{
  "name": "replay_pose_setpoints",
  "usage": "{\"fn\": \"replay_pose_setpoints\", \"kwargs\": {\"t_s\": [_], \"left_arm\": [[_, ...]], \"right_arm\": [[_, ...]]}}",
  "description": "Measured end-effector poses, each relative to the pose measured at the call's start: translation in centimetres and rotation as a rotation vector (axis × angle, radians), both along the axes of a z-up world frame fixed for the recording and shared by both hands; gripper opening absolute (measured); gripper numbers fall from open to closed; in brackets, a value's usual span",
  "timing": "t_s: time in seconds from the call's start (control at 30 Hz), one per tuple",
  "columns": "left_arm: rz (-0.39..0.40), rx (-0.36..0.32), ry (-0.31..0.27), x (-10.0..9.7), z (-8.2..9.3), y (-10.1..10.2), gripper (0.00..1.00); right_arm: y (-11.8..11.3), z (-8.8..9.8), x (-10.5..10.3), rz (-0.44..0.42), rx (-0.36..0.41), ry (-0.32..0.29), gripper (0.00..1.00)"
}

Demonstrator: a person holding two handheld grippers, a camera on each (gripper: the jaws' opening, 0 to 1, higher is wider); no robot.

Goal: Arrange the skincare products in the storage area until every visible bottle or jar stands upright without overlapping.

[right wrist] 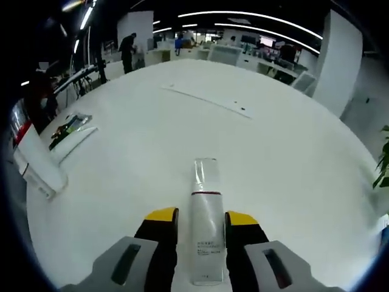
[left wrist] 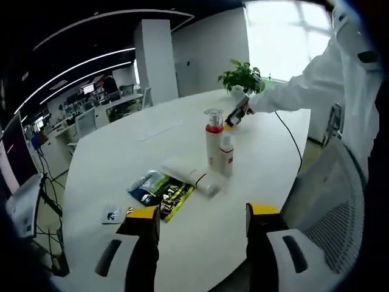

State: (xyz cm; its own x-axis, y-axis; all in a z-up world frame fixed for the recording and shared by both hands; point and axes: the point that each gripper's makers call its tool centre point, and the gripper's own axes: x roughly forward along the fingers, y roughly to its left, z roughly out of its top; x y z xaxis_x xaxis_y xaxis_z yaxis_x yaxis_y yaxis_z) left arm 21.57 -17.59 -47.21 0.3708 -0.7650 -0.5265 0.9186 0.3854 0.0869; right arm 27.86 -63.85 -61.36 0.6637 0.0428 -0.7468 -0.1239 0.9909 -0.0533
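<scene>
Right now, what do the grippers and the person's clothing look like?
Both the left gripper and the right gripper have black jaws with yellow tips, mounted on grey bodies with dark slots. The person wears a white long sleeve.

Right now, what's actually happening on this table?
A person is sorting skincare products on a white table. The right tool has a white tube lying between its jaws, apparently gripped. The left tool hovers open. Two bottles stand upright together; beside them another white tube lies flat, next to a sachet packet. A potted plant sits behind.
</scene>
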Motion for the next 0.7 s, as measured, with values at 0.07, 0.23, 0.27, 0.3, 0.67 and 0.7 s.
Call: {"fn": "replay_pose_setpoints", "kwargs": {"t_s": [0.07,0.23,0.27,0.3,0.67,0.7], "left_arm": [[0.017,-0.013,0.012,0.2,0.2,0.2,0.71],[0.041,0.0,0.006,0.4,0.1,0.7,0.8],[0.043,0.0,0.008,0.4,0.1,0.8,0.83],[0.043,0.0,0.007,0.4,0.1,0.8,0.85],[0.042,-0.018,0.022,0.2,0.0,0.7,0.94],[0.042,-0.018,0.021,0.1,0.0,0.7,0.94]], "right_arm": [[0.0,0.0,0.1,0.007,-0.004,-0.002,0.19],[-0.1,-0.1,-0.1,-0.004,-0.01,-0.001,0.17],[-0.1,0.0,-0.2,-0.008,-0.013,-0.007,0.17],[0.0,0.0,-0.3,-0.007,-0.016,-0.01,0.17],[1.2,-0.1,-2.0,-0.014,-0.004,-0.011,0.15],[1.4,-0.1,-2.2,-0.018,-0.003,-0.011,0.15]]}}
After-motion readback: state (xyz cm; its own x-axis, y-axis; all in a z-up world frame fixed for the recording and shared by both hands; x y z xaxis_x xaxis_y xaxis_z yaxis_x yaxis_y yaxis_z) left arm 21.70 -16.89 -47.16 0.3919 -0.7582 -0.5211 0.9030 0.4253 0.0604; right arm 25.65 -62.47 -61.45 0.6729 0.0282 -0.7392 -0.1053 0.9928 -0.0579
